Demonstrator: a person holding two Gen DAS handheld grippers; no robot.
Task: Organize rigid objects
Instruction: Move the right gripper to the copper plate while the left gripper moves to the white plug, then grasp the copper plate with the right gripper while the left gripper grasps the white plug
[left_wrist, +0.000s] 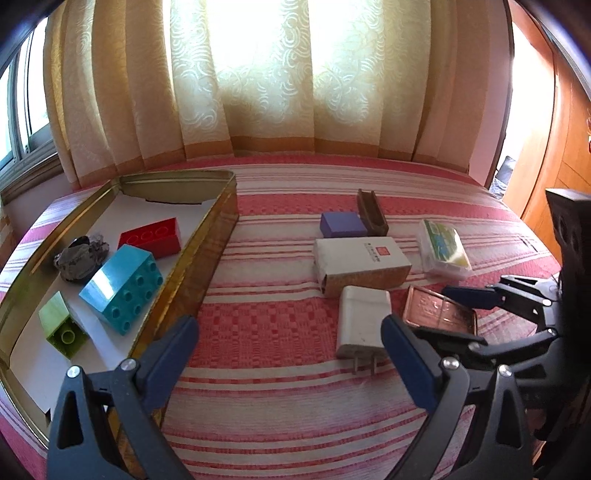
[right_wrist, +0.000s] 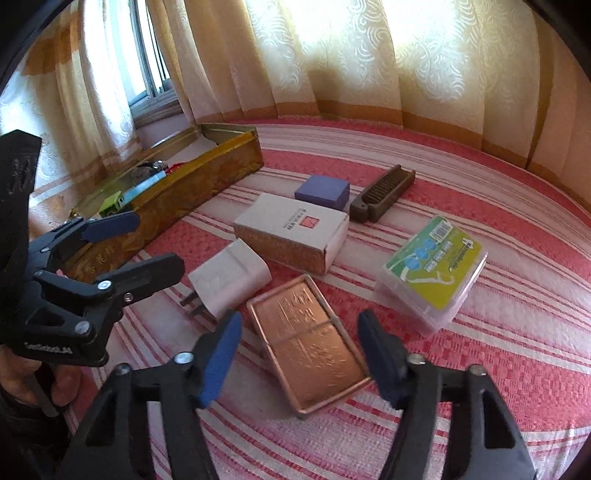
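Observation:
A gold tin tray (left_wrist: 218, 236) at the left holds a red brick (left_wrist: 151, 236), a teal brick (left_wrist: 122, 288), a green brick (left_wrist: 61, 325) and a grey lump (left_wrist: 79, 258). On the striped cloth lie a white charger (left_wrist: 364, 317), a white box (left_wrist: 360, 264), a purple block (left_wrist: 341, 224), a brown comb (left_wrist: 371, 212), a clear plastic case (left_wrist: 441, 251) and a copper case (right_wrist: 314, 343). My left gripper (left_wrist: 291, 350) is open and empty, beside the tray and the charger. My right gripper (right_wrist: 299, 354) is open, its fingers on either side of the copper case.
Patterned cream curtains (left_wrist: 258, 81) hang along the far edge of the bed. A window (right_wrist: 147, 70) is at the left and a wooden door (left_wrist: 554, 155) at the right. The tray also shows in the right wrist view (right_wrist: 177, 192).

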